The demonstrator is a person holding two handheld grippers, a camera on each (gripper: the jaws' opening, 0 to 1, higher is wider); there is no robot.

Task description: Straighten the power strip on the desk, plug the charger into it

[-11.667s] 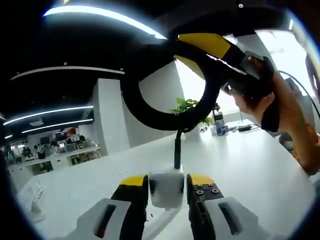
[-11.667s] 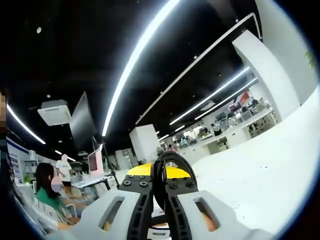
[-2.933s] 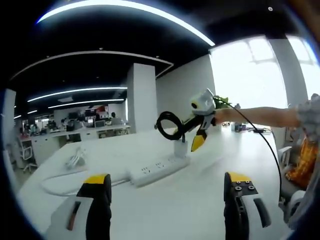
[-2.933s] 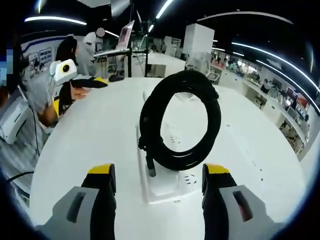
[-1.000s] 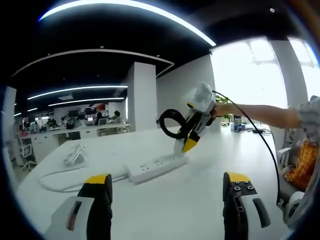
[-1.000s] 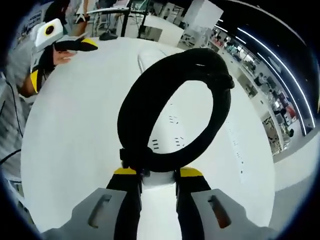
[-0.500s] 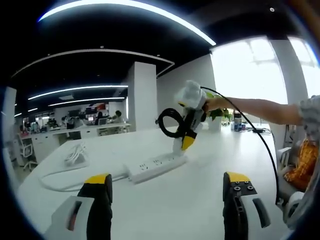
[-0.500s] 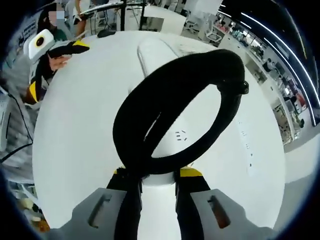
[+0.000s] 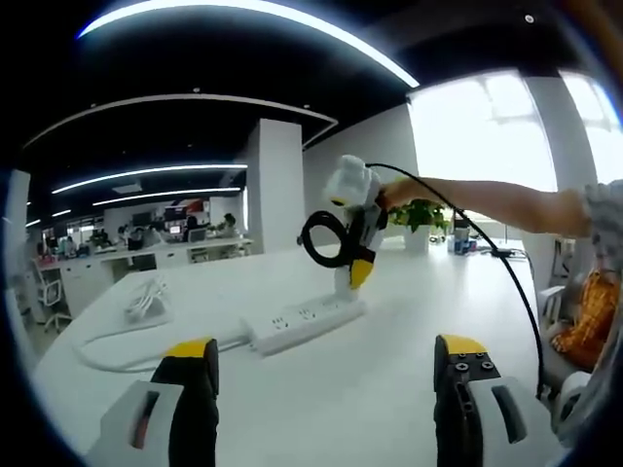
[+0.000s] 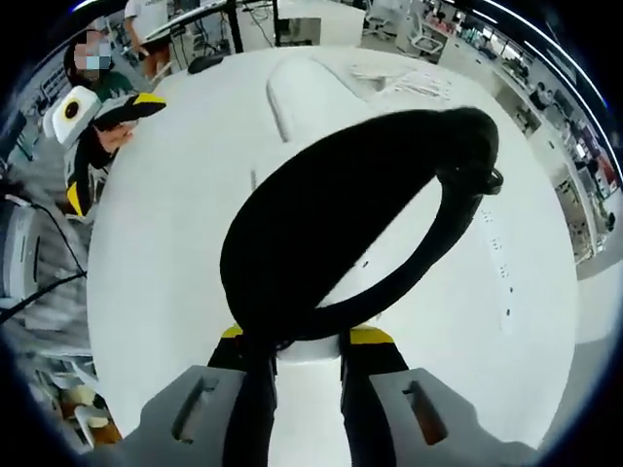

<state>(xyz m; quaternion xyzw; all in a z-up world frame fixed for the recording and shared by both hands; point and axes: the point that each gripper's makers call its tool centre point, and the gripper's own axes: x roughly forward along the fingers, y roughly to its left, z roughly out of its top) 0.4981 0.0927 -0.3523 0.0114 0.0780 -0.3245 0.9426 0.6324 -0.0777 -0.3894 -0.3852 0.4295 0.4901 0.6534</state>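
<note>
In the left gripper view a white power strip lies on the white desk, its cord running off to the left. My right gripper comes in from the right and points down at the strip's right end. It is shut on the white charger, whose coiled black cable stands up in front of the right gripper's camera and hides most of the strip. My left gripper hangs open over the near desk, well short of the strip, with nothing between its fingers.
A small bundle of white cable lies at the desk's far left. A potted plant and bottles stand at the far right edge. A person's arm reaches across. Other desks and people fill the background.
About three seconds ago my right gripper was open around the charger; it has shut on it. Over the last second it has swung up and leftward above the strip's end. My left gripper has stayed still.
</note>
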